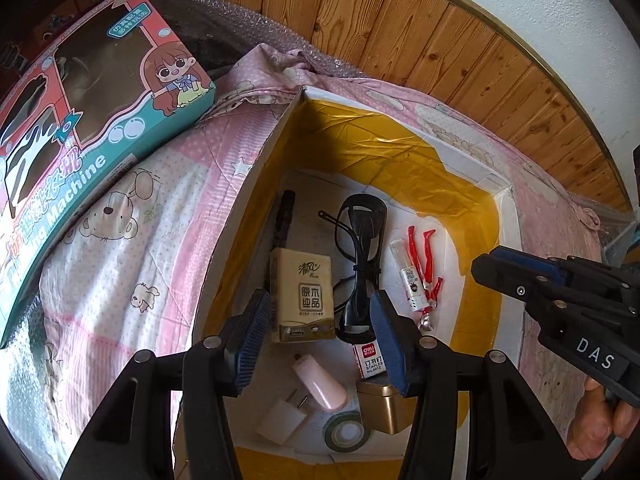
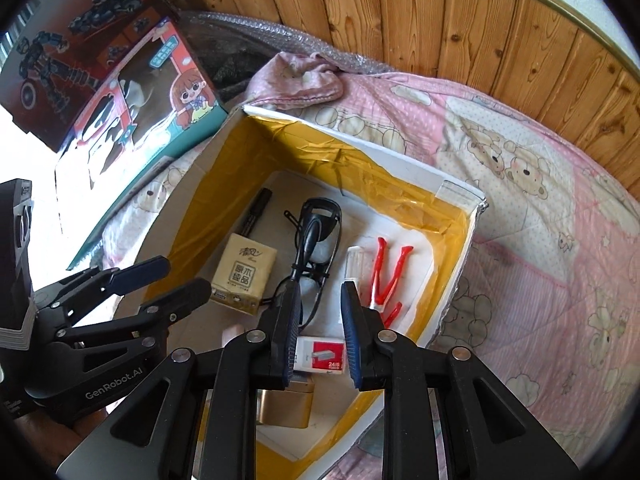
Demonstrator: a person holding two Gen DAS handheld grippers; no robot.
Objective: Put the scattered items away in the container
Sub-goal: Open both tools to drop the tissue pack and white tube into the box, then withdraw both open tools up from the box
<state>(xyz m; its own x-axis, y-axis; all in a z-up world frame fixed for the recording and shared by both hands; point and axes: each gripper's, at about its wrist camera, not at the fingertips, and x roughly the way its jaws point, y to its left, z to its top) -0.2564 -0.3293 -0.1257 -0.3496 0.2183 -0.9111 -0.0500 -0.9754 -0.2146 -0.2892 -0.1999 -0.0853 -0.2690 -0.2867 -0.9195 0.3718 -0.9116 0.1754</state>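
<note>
Below both grippers' parted jaws, stapler box inside container.

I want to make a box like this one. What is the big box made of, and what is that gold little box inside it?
The big box looks like white cardboard: thin, flat walls with a bent, frayed corner. Shiny yellow-brown tape, wrinkled and glinting, lines its inside. The gold little box looks like metal, or maybe metallic-coated plastic: smooth, with rounded corners and a soft brassy sheen. The pictures cannot settle which.

Wood-panelled wall behind a bed under a pink bear-print quilt.
</note>
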